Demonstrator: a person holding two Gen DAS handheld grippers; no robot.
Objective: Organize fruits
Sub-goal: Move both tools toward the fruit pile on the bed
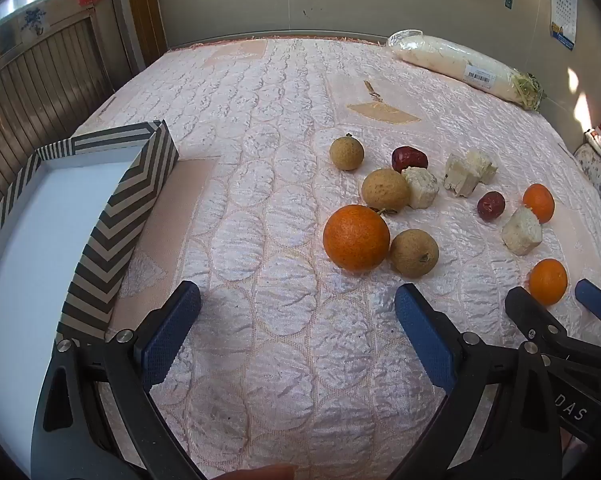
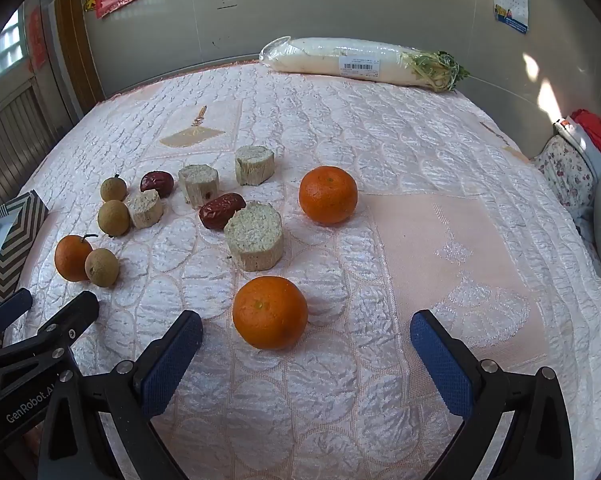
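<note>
On the quilted bed, left to right:
Box: striped box with a white inside, at nine o'clock of the fruit.
Left gripper: jaws spread wide, nothing between them, big orange at one o'clock.
Fruit cluster: longans, red dates, pale cut chunks, loosely grouped.
Right gripper: jaws wide apart, empty; near orange at twelve o'clock, unpinched.
Far orange: beyond it.
Wrapped radish: at the far edge.
</note>
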